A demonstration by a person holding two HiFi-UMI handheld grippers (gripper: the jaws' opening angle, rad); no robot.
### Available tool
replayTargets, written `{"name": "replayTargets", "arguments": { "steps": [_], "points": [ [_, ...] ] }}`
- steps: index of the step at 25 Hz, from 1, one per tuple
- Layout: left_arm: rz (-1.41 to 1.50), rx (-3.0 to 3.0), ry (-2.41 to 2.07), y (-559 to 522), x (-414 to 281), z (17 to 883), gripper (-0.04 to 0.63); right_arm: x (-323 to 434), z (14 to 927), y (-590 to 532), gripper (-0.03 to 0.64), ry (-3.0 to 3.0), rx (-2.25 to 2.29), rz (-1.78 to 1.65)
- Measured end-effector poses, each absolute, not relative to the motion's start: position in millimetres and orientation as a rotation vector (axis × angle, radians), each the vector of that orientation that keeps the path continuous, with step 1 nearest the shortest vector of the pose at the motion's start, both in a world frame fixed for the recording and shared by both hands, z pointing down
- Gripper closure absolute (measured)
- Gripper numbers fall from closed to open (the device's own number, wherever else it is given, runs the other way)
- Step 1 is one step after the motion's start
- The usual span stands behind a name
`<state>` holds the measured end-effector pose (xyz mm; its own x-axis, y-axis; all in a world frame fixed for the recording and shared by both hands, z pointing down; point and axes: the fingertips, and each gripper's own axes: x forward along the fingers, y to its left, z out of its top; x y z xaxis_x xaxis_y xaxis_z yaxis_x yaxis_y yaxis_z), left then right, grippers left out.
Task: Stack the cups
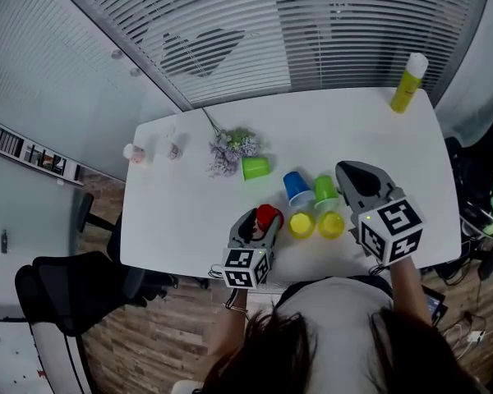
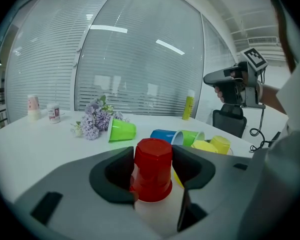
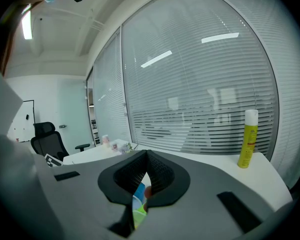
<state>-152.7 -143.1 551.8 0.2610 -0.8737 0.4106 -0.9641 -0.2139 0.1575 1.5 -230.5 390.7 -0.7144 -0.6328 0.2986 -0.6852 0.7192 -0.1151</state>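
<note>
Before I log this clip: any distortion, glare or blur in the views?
Head view: sharp, evenly lit, mild bending at the edges. Left gripper view: strong fisheye bows the blinds, light streaks glare across them, red cup crisp. Right gripper view: same bowing, dark corners, yellow bottle sharp.
</note>
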Motion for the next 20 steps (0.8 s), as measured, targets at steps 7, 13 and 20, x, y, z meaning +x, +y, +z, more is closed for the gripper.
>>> {"name": "replayTargets", "arguments": {
  "steps": [7, 13, 20],
  "points": [
    [0.370, 2.170, -1.658, -129.6, -143.7, 556.7, 0.344, -0.5, 395.6, -226.5, 0.589, -2.685, 1.038, 0.334],
    [0.385, 2.182, -1.640, -123.3, -138.4, 557.4, 0.344, -0.9, 400.1, -222.0, 0.589, -2.683, 1.038, 0.350],
    [0.383, 2.189, -1.618, -115.5, -131.3, 557.8, 0.344, -1.5, 401.7, -217.2, 0.589, -2.679, 1.050, 0.362]
  ]
}}
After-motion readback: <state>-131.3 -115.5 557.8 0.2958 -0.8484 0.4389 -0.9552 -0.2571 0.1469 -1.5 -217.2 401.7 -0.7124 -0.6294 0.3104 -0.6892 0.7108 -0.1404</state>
